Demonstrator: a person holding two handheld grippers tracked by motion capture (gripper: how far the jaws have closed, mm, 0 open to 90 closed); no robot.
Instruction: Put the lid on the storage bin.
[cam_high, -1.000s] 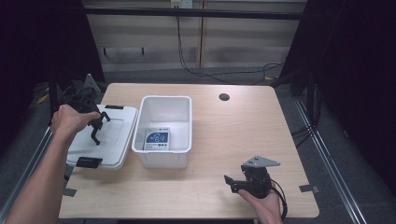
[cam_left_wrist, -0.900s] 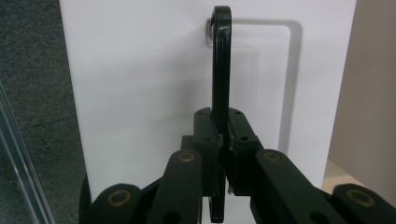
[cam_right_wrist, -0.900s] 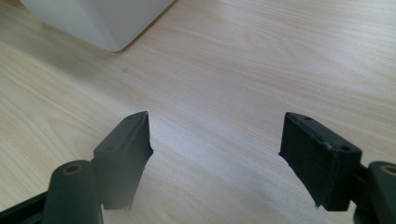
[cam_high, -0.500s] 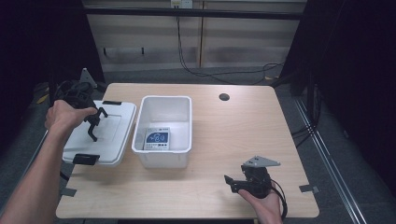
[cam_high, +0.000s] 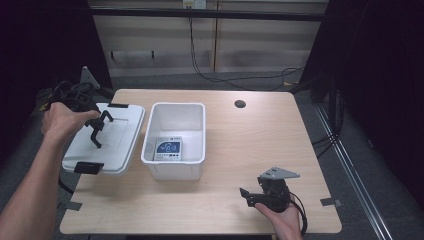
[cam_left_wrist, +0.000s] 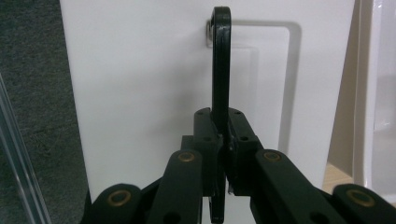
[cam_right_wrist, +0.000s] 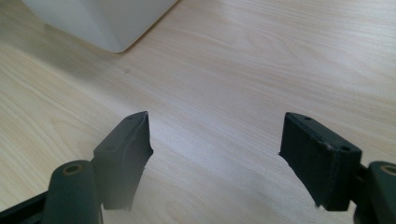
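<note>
1. Left gripper view: the black handle (cam_left_wrist: 221, 60) of the white lid (cam_left_wrist: 140, 93) stands upright between the jaws, which are pressed together on it; its top end meets a small metal pivot on the lid.
2. High view: the same lid (cam_high: 120, 137) sits over the table's left edge, tilted, with a black clip (cam_high: 89, 167) on its near end and another on its far end. This view shows the hand (cam_high: 62, 120) that carries the left gripper (cam_high: 97, 131), which the close view leaves out.
3. High view: just right of the lid stands an open white bin (cam_high: 177, 167), with a blue-and-white card (cam_high: 168, 148) lying flat on its bottom.
4. Right gripper view: a corner of the bin (cam_right_wrist: 107, 23) shows at the top left, and the jaws are spread wide over bare wooden table (cam_right_wrist: 261, 60) with nothing between them.
5. High view: the right gripper (cam_high: 248, 196) rests in a hand at the table's near right, well apart from the bin. A round hole (cam_high: 240, 104) marks the far side of the table (cam_high: 260, 135).
</note>
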